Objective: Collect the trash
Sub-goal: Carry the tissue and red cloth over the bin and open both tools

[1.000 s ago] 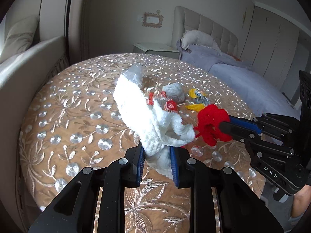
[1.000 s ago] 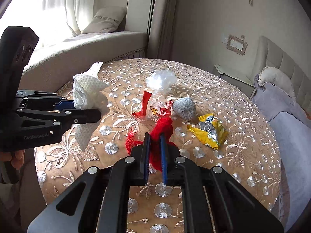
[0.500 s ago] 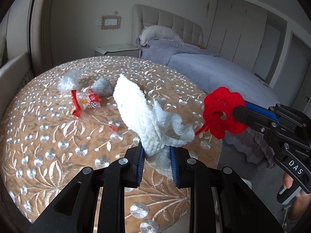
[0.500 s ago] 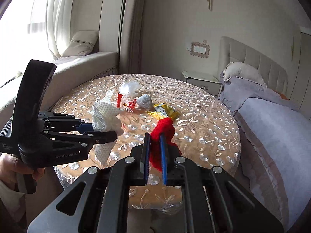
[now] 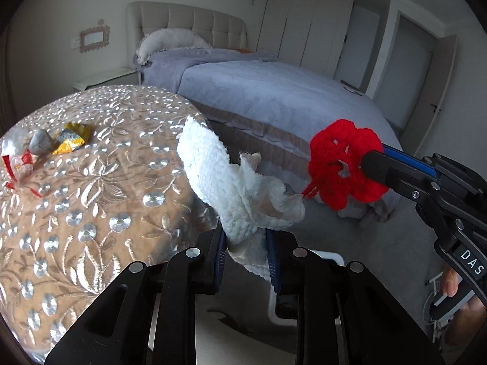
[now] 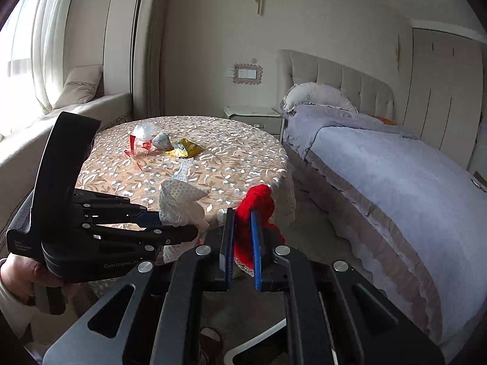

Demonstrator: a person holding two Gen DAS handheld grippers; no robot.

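Observation:
My left gripper [image 5: 246, 243] is shut on a crumpled white paper towel [image 5: 231, 182] and holds it in the air past the table's edge; it also shows in the right wrist view [image 6: 179, 203]. My right gripper [image 6: 242, 243] is shut on a red crocheted piece [image 6: 255, 206], seen in the left wrist view [image 5: 344, 161] to the right of the towel. On the round table [image 6: 228, 158] remain a yellow foil wrapper [image 6: 184, 150], a grey foil ball [image 6: 161, 141], a red-and-clear wrapper [image 6: 138, 149] and a clear plastic wad [image 6: 146, 129].
A bed [image 6: 395, 176] with a lilac cover stands right of the table. A nightstand [image 6: 252, 115] is behind the table, a window seat [image 6: 76, 106] to its left. A white-rimmed container [image 5: 322, 258] shows on the floor below my left gripper. Grey carpet [image 5: 350, 234] lies between table and bed.
Both grippers have pulled back from the table and swung right toward the bed and floor, each still holding its piece. The table trash has stayed put.

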